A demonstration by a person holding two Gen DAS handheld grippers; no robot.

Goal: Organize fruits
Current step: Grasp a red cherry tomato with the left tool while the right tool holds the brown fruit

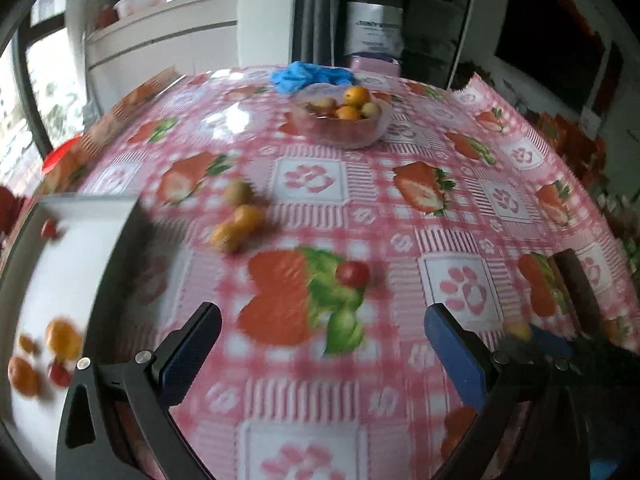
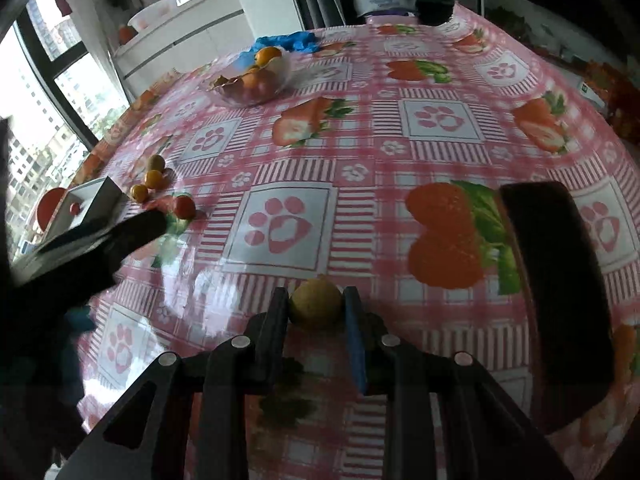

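Right gripper [image 2: 316, 306] clamped on small yellow-green fruit [image 2: 316, 304], probably soft-skinned: gripped mid-girth, lightly. Left gripper [image 1: 322, 334] spread wide, empty.

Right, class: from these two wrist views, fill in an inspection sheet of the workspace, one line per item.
Surface: pink checked strawberry-print tablecloth, glossy.
Job's things: clear plastic bowl of fruit; loose small orange and green fruits; red cherry tomato; white tray holding some fruit.
Clutter: crumpled blue cloth; dark flat object.
Grippers: left gripper open, empty; right gripper shut on a round yellow-green fruit.
Cables: nothing seen.
Surroundings: window, white counter.
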